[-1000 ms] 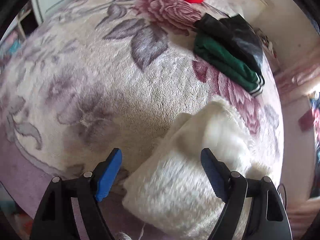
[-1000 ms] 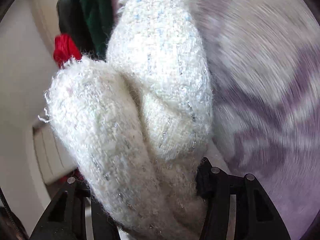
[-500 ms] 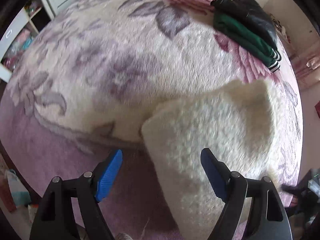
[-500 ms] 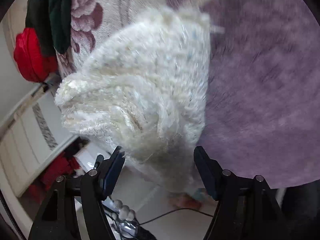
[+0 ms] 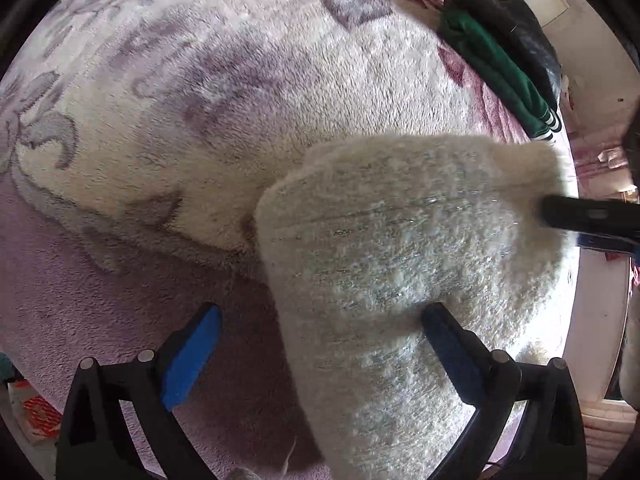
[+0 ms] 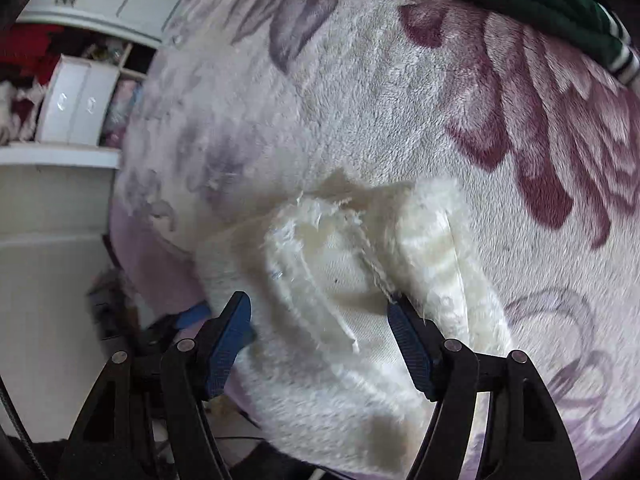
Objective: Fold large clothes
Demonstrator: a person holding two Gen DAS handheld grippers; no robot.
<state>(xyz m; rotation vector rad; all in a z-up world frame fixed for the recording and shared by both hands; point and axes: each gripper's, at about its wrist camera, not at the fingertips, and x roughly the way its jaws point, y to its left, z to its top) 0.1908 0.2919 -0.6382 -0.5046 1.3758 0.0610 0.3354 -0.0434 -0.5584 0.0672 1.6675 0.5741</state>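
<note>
My left gripper (image 5: 320,350) hangs with its jaws wide, gripping nothing; the fuzzy white sweater (image 5: 400,264) lies bundled on the floral plush blanket (image 5: 240,80), reaching under and past my right-hand blue pad (image 5: 448,348), while the other pad sits over bare lilac blanket. My right gripper (image 6: 320,320) also stands wide, with a thick fold of the sweater's rim (image 6: 320,264) lying between its fingers but not pinched. In the left wrist view I see that gripper's black finger (image 5: 588,216) at the sweater's far edge.

The sweater sits near the blanket's edge, part of it seeming to overhang, so I judge a careless tug could slide it off. The knit is thick and lofty: if I close on only the top fluff, I would lift one layer and the fold underneath would fall open. A loose yarn strand (image 6: 376,264) runs up to my right finger's tip; it could snag there. The folded green-and-black garments (image 5: 504,52) lie well apart, out of my way.
</note>
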